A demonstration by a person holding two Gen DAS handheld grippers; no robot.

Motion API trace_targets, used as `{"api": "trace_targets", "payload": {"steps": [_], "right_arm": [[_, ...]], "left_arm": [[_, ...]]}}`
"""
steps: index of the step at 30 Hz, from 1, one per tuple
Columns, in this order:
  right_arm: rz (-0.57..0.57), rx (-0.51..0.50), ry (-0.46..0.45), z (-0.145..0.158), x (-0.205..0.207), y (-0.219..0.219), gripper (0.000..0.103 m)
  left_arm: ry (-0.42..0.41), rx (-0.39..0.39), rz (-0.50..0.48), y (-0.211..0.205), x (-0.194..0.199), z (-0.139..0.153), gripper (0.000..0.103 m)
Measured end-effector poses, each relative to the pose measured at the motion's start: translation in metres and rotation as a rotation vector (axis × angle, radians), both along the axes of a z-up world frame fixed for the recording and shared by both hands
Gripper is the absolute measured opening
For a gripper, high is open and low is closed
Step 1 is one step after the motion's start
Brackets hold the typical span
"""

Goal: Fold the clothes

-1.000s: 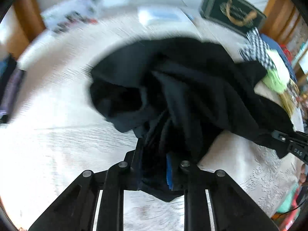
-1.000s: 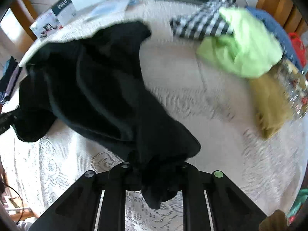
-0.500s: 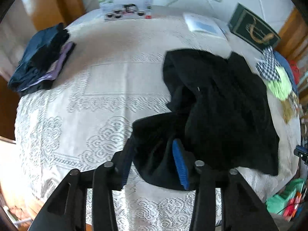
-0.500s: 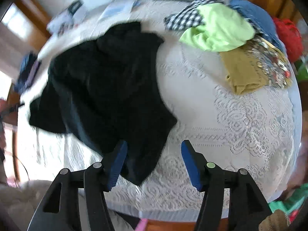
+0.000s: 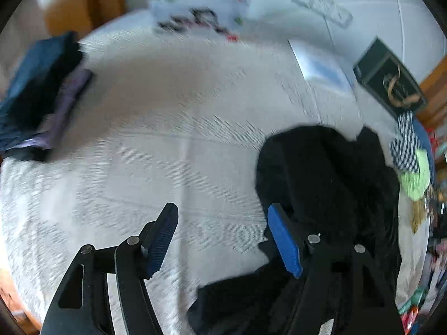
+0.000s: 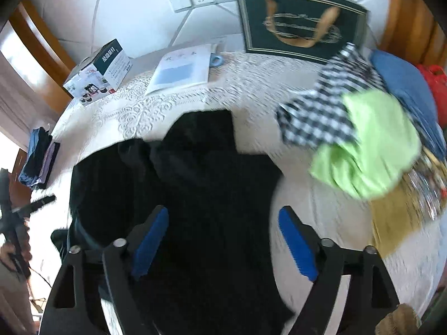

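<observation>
Black crumpled fabric garment (image 6: pixel 201 184) lies loose on the lace-covered counter (image 5: pixel 145 145).
Left gripper (image 5: pixel 223 237) and right gripper (image 6: pixel 223 240) both gape wide, holding nothing, poised over it.

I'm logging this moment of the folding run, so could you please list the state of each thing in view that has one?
left gripper: open, holding nothing, over the tablecloth.
right gripper: open, empty, above the black garment.
black garment: unfolded, lying crumpled on the tablecloth.
pile of clothes: unfolded heap at the right.
dark folded clothes: stacked at the left edge.
tea-set box: closed.
booklet: closed, lying flat.
</observation>
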State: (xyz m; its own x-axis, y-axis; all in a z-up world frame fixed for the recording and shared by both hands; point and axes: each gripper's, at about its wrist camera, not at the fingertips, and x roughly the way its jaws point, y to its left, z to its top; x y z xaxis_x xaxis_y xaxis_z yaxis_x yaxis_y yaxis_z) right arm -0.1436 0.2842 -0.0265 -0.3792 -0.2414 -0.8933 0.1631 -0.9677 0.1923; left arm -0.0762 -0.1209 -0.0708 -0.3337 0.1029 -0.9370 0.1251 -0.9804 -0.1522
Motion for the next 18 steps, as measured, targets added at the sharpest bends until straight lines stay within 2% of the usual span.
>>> {"api": "trace_targets", "payload": {"steps": [6,10,12,13,14,15,16,17,18], "right_arm": [[0.04,0.065,-0.066,-0.039,-0.073,-0.031,0.087],[0.037,0.046,-0.095,-0.066,-0.112,-0.049,0.102],[0.037,0.052,-0.098,-0.078,-0.126,-0.059,0.103],[0.038,0.062,-0.097,-0.084,-0.133,-0.065,0.103],[0.052,0.08,-0.111,-0.091,-0.135,-0.071,0.103],[0.068,0.097,-0.126,-0.098,-0.137,-0.077,0.102],[0.083,0.115,-0.141,-0.105,-0.14,-0.084,0.095],[0.11,0.174,-0.128,-0.107,-0.138,-0.092,0.088],[0.148,0.179,-0.098,-0.102,-0.134,-0.099,0.058]], "left_arm": [[-0.044,-0.041,-0.088,0.034,-0.028,-0.043,0.068],[-0.047,-0.045,-0.074,0.048,-0.041,-0.05,0.068],[-0.042,-0.059,-0.084,0.058,-0.045,-0.049,0.065],[-0.04,-0.063,-0.087,0.061,-0.046,-0.048,0.051],[-0.042,-0.059,-0.097,0.065,-0.047,-0.046,0.032],[-0.044,-0.055,-0.107,0.069,-0.048,-0.045,0.023],[-0.046,-0.05,-0.117,0.073,-0.048,-0.043,0.011],[-0.047,-0.052,-0.125,0.076,-0.049,-0.041,0.01],[-0.044,-0.07,-0.128,0.076,-0.05,-0.038,0.009]]}}
